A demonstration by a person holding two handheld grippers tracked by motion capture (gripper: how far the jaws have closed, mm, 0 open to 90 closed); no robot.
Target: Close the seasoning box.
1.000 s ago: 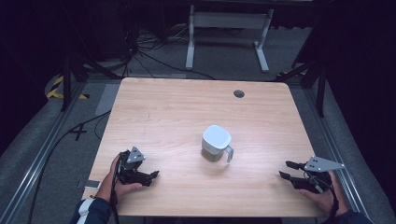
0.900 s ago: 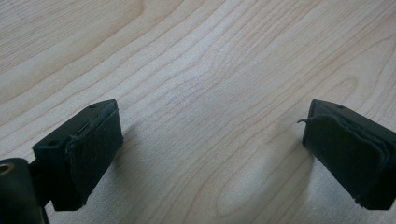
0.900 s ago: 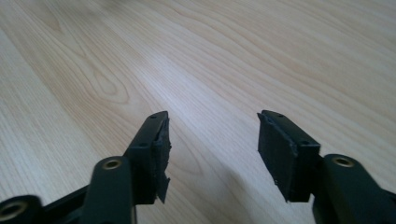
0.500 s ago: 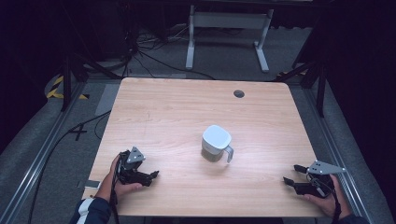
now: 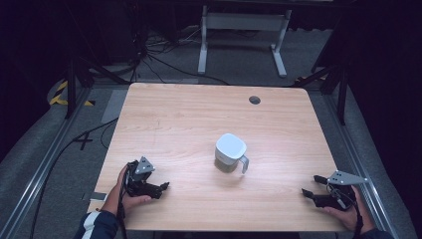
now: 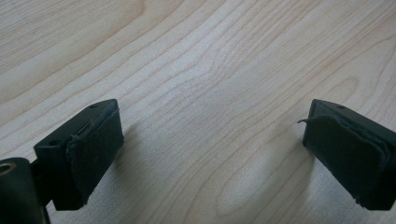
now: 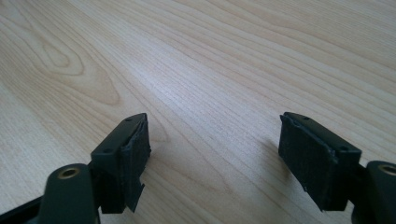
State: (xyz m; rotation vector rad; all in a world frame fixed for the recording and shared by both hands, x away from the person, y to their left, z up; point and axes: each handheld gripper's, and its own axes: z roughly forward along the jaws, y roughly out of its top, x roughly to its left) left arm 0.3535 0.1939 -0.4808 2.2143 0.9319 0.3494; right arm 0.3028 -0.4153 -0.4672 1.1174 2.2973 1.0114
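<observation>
A mug (image 5: pixel 230 152) with a white top and a handle on its right side stands at the middle of the wooden table (image 5: pixel 189 119). My left gripper (image 5: pixel 163 187) rests at the near left of the table, held in a hand, well apart from the mug. Its jaws stand wide open over bare wood in the left gripper view (image 6: pixel 212 154). At the near right edge my right gripper (image 5: pixel 306 193) points left toward the table's middle. Its jaws have just been opening and now stand wide, with nothing between them (image 7: pixel 215 158).
A round cable hole (image 5: pixel 255 99) sits near the table's far edge. Beyond the table are a white stand (image 5: pixel 239 30) and loose cables on the grey floor. Metal rails run along both sides of the table.
My right gripper has sunk slightly toward the table's near edge, and its jaws have spread wider. The left gripper and the mug have stayed where they were.
</observation>
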